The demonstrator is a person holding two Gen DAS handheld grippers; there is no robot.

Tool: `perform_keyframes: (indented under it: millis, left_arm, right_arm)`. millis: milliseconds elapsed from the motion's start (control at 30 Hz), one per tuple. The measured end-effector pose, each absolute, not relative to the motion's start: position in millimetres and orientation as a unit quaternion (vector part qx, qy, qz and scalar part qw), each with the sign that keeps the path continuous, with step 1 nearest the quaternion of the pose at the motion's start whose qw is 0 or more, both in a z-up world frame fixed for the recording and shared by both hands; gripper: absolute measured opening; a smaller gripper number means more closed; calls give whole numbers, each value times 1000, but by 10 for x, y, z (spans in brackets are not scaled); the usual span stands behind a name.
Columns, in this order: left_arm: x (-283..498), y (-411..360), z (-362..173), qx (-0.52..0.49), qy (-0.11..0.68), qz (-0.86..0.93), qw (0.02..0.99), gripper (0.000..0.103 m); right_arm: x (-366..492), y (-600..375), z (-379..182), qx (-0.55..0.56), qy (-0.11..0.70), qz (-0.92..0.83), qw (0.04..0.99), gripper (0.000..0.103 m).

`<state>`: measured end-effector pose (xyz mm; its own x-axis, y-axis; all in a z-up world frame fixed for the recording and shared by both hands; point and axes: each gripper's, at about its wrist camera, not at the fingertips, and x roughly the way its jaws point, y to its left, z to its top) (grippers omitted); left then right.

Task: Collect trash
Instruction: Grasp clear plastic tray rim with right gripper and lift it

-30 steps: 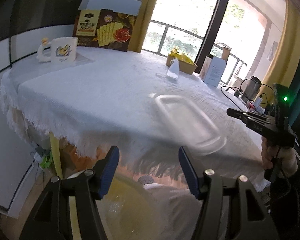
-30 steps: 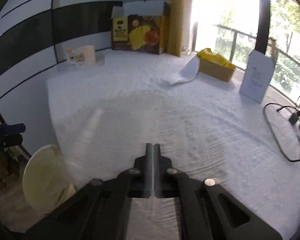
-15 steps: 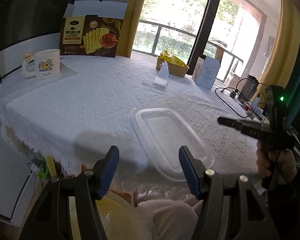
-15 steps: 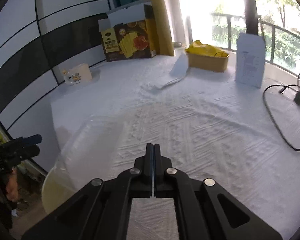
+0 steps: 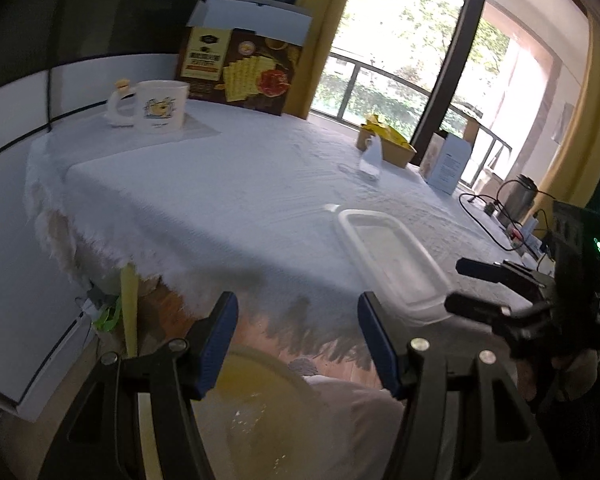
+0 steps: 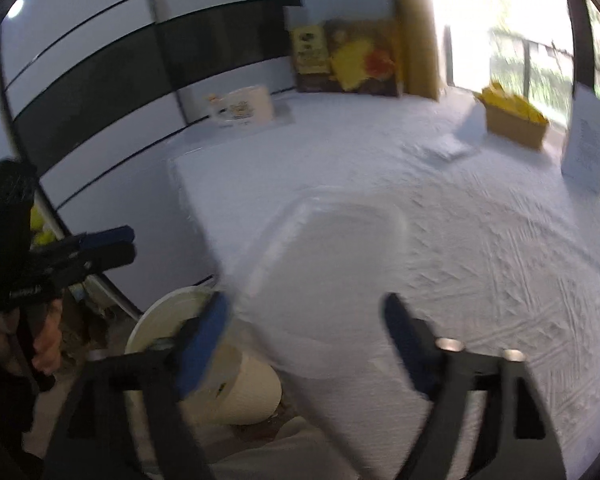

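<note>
Clear rectangular plastic tray (image 6: 332, 280) lengthwise just ahead of spread, just-opened, empty right gripper (image 6: 306, 330); left gripper (image 5: 296, 340) spread, empty, farther off.

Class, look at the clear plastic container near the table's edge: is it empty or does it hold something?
Empty, as far as can be seen. The clear plastic container lies flat on the white tablecloth, and the left wrist view shows only its bare bottom.
</note>
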<state>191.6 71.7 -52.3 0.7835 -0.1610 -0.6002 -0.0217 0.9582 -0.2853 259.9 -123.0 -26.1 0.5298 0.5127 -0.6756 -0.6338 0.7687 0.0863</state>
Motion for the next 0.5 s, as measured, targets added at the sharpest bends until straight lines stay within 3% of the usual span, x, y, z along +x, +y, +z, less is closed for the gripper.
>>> perform_keyframes:
  millis: [367, 400, 433, 500]
  left_arm:
    - [1562, 1092, -624, -176, 313, -19, 933, 62]
    - [1545, 1110, -632, -179, 312, -19, 933, 62]
    - [1531, 1136, -641, -182, 313, -18, 932, 62]
    - [1526, 1149, -647, -184, 312, -19, 932, 62]
  right_arm:
    - [2252, -509, -579, -269, 314, 304, 858, 83]
    - [2259, -487, -618, -282, 314, 301, 855, 79]
    - [2262, -472, -649, -290, 316, 297, 853, 64]
    - [2273, -486, -674, -302, 310, 280, 857, 53]
